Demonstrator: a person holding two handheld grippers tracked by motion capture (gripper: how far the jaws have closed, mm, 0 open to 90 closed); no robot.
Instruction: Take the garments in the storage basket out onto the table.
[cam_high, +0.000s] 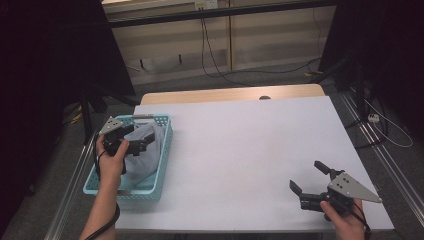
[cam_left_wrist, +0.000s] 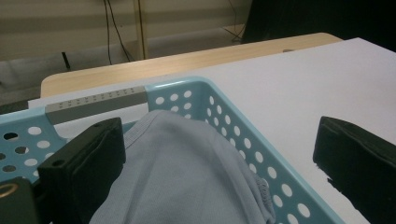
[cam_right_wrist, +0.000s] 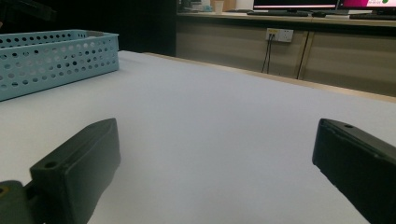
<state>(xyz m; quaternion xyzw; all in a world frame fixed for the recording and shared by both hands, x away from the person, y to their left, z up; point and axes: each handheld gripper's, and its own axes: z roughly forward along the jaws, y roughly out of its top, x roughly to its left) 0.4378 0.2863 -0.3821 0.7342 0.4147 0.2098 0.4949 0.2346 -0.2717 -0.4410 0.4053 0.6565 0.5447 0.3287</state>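
A light blue perforated basket (cam_high: 166, 146) stands at the table's left edge and holds a bunched grey-blue cloth (cam_high: 148, 161). My left gripper (cam_high: 144, 145) hovers open over the basket, pointing right. In the left gripper view the cloth (cam_left_wrist: 187, 172) lies below and between the wide-apart jaws of the left gripper (cam_left_wrist: 219, 140). One jaw is over the basket's inside, the other beyond the basket wall (cam_left_wrist: 243, 135) over the table. My right gripper (cam_high: 306, 176) is open near the front right corner. The right gripper (cam_right_wrist: 215, 144) holds nothing, and the basket (cam_right_wrist: 56, 60) is far off.
The white table top (cam_high: 240, 150) stretches bare between basket and right gripper. A wooden edge (cam_high: 225, 94) runs along its far side. A grey strip (cam_left_wrist: 95, 102) sits on the basket's far rim. Cables (cam_high: 215, 65) and stands are on the floor beyond.
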